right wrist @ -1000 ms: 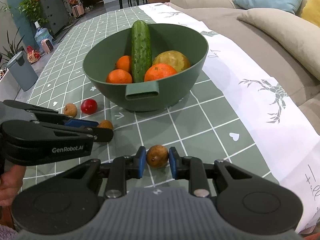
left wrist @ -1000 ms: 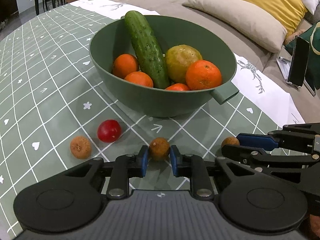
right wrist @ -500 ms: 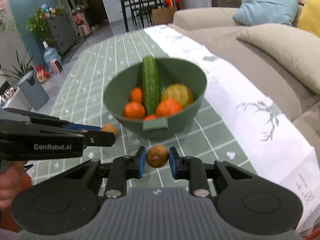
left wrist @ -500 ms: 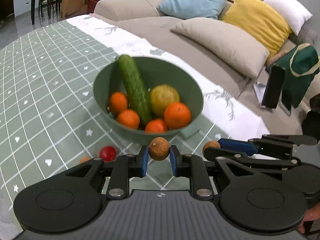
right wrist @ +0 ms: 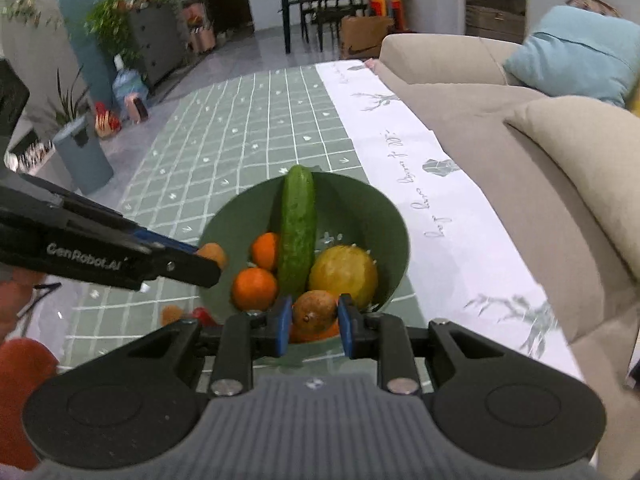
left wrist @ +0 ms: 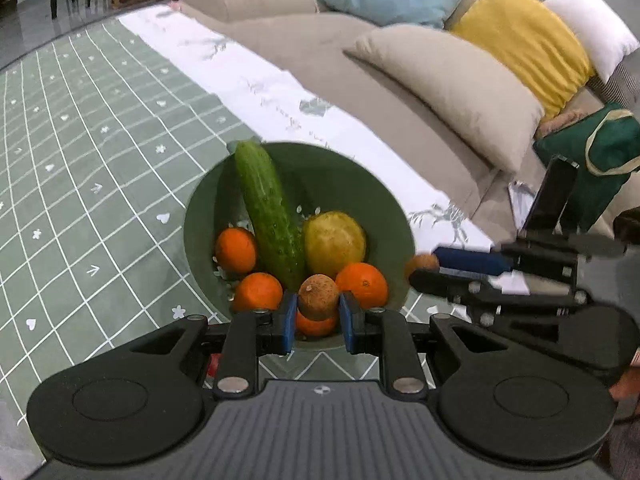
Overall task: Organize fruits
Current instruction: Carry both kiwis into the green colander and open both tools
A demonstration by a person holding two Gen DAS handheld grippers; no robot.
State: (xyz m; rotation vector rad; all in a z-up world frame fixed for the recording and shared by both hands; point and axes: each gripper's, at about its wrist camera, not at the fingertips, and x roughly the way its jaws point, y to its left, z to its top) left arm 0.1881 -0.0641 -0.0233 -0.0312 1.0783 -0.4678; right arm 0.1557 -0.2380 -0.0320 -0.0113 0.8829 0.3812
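A green bowl on the checked tablecloth holds a cucumber, several oranges and a yellow-green fruit. My left gripper is shut on a small brown round fruit, held high above the bowl's near rim. My right gripper is shut on another small brown fruit, also above the bowl's near side. Each gripper shows in the other's view, the right and the left.
A small red fruit and a brown one lie on the cloth left of the bowl. A sofa with cushions runs along the table's right edge. A dark green bag sits on the sofa.
Both grippers have lifted their brown fruits off the tablecloth and risen and moved forward over the bowl, so the bowl is now seen from above.
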